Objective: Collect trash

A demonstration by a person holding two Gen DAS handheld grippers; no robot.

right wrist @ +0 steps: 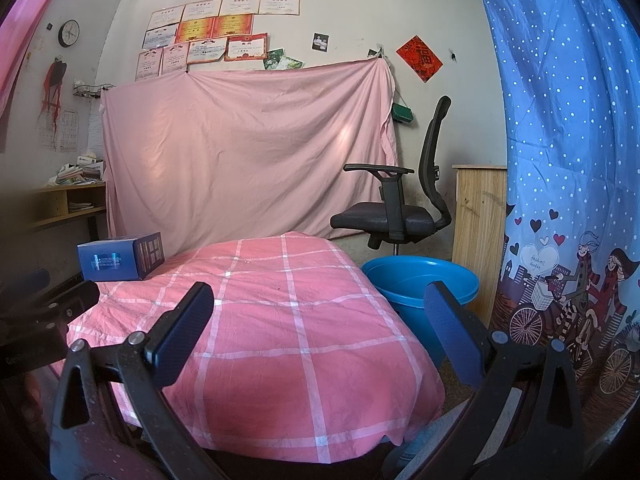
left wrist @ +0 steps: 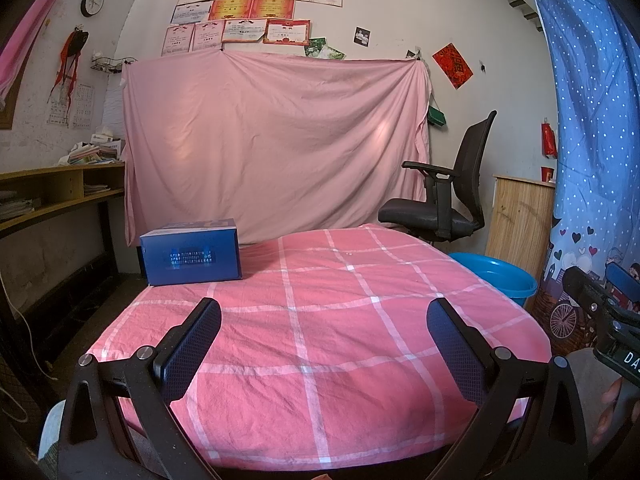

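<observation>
Two tools, left tool [left wrist: 324,344] and right tool [right wrist: 318,334], hover spread wide, gripping nothing, over the pink checked cloth-covered bench [left wrist: 340,344]; blue cardboard box [left wrist: 191,254] sits far-left.

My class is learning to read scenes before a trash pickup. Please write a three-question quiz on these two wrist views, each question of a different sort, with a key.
1. True or false: the blue box lies inside the blue plastic basin.
2. Multiple choice: where is the basin? A) on the pink checked tablecloth; B) on the floor beside the table, in front of the black office chair; C) on the wooden shelf.
3. Short answer: how do the left gripper and right gripper stand, and what do they hold?

Key
1. False: it rests on the tablecloth, at the far left corner.
2. B
3. Both open, holding nothing.
</observation>
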